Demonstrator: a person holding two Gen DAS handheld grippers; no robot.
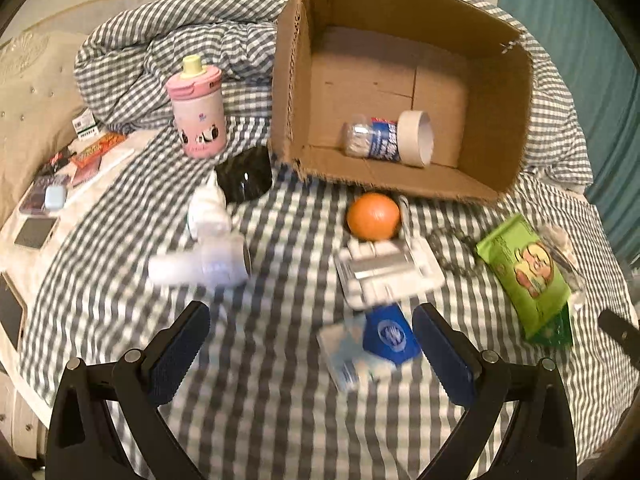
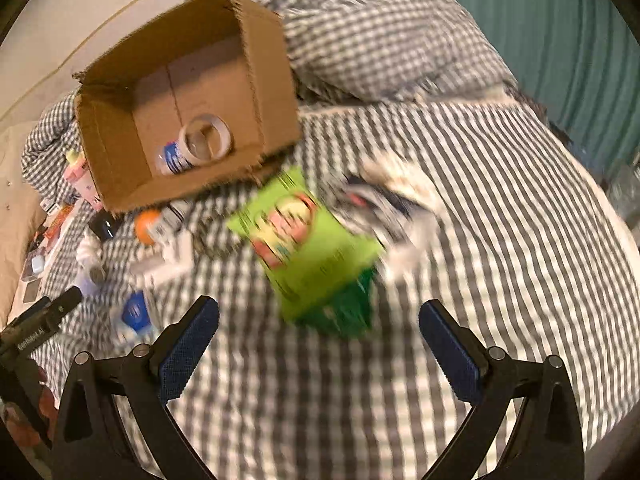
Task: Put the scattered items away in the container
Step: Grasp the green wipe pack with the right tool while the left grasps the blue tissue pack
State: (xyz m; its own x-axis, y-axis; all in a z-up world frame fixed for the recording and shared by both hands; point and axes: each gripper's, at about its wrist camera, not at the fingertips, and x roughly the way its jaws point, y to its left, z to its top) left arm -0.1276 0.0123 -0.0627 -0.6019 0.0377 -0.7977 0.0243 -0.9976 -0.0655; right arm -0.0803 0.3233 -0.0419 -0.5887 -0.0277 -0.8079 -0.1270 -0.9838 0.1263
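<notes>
Left gripper (image 1: pixel 310 338): jaws wide apart, nothing between the pads. It hovers over the checked bedspread (image 1: pixel 260 400). The blue pack (image 1: pixel 372 344) lies just ahead of it, close inside the right-hand pad. Beyond that lies a white tray (image 1: pixel 388 272), then the orange (image 1: pixel 373 216), which sits just in front of the box (image 1: pixel 404 92). A white lint remover (image 1: pixel 208 256) lies ahead and to the left; the pink bottle (image 1: pixel 198 112) stands upright further back on that side.

Right gripper (image 2: pixel 318 338): jaws wide apart, holding nothing. The green packet (image 2: pixel 312 240) lies directly ahead, on the centreline between the pads and near them. Its long axis runs diagonally, far end toward the upper left, near end toward the lower right. Motion blur obscures its edges.

Box: tipped toward the cameras, opening visible. A tape roll (image 2: pixel 206 138) and a clear bottle (image 1: pixel 372 140) already lie inside.

Judgement: the right gripper is nearer the packet; the left gripper is nearer the pack. A grasp across the packet's short width would call for turning the right wrist to match the diagonal. The box lies ahead and to the left of the right gripper.
</notes>
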